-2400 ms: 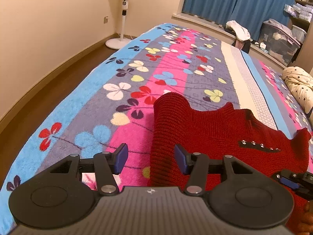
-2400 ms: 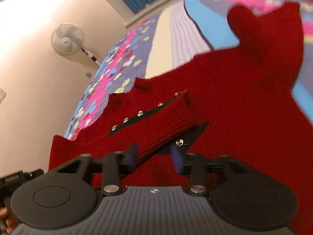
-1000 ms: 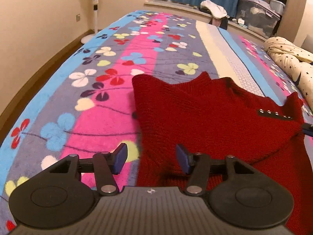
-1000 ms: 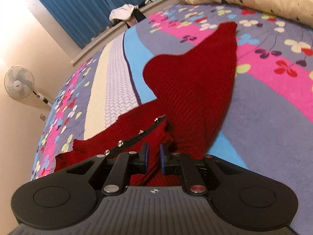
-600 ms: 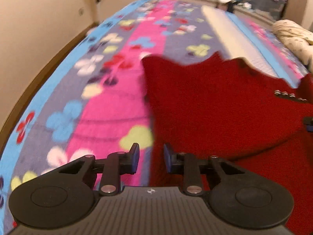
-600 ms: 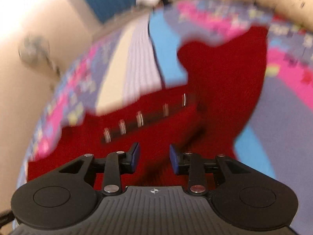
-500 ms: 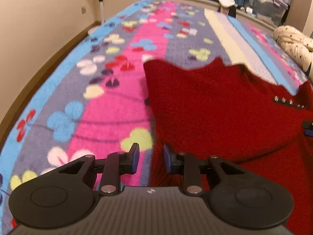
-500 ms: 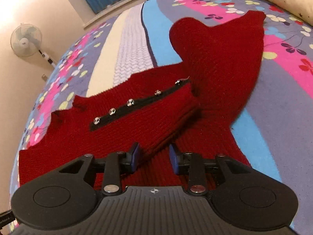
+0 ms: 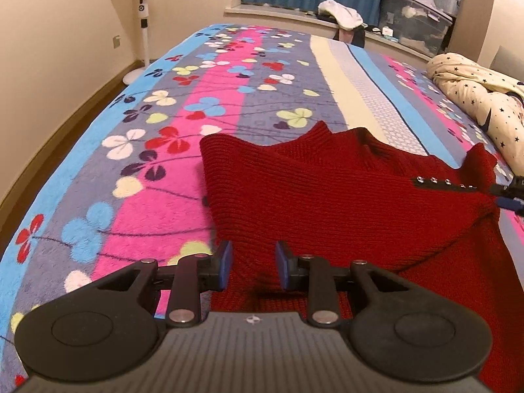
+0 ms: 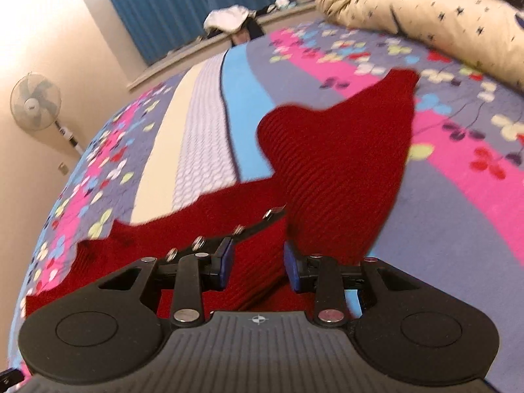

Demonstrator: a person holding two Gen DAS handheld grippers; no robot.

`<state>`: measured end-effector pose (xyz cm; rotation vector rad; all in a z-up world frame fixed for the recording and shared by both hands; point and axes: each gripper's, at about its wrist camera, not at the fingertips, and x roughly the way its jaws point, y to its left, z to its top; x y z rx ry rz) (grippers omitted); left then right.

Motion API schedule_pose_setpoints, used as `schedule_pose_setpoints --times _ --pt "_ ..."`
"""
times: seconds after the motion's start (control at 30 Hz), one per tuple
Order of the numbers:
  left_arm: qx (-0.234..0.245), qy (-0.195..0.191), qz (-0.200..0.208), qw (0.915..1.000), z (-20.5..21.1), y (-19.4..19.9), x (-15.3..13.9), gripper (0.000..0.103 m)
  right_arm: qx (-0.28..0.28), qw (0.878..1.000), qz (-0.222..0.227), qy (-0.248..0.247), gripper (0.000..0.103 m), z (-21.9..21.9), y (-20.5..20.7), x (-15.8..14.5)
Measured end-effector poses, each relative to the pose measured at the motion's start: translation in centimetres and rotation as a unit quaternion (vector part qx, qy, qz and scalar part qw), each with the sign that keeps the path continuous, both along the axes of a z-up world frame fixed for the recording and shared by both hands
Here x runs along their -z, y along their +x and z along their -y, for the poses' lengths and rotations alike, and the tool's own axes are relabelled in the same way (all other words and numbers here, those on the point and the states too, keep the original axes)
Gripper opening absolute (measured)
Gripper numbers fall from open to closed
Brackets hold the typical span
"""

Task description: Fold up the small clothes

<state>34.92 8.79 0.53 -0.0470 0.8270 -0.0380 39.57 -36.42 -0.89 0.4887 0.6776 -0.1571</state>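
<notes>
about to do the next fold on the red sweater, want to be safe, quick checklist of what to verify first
1. Sweater lies on the blanket, not hanging off: ok.
2. Left gripper over the sweater's left edge, jaws apart, knit between them, pads not pressing: ok for a grasp.
3. Right gripper over the folded flap beside the stud strip, jaws apart: ok.
4. Right sleeve folded in: not ok, spread on the blanket.
5. Left sleeve tucked: cannot tell.
6. Duvet off the sweater: ok.

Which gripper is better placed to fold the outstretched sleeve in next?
Right. The right gripper sits at the base of the outstretched sleeve; the left gripper is over the sweater's opposite, already folded edge.
</notes>
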Motion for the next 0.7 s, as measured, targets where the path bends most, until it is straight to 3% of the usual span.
schedule_pose_setpoints --times 0.13,0.23,0.7 --pt "0.004 0.005 0.003 1.0000 0.3 0.0 0.2 0.032 0.004 1.000 0.010 -0.002 0.031 0.6 -0.1 -0.3" --pt "0.007 0.010 0.002 0.9999 0.5 -0.1 0.3 0.032 -0.007 1.000 0.014 -0.007 0.020 0.5 0.1 -0.4" --pt "0.004 0.003 0.013 0.9999 0.2 -0.3 -0.6 0.032 -0.061 0.997 0.043 -0.029 0.020 -0.9 0.3 -1.9"
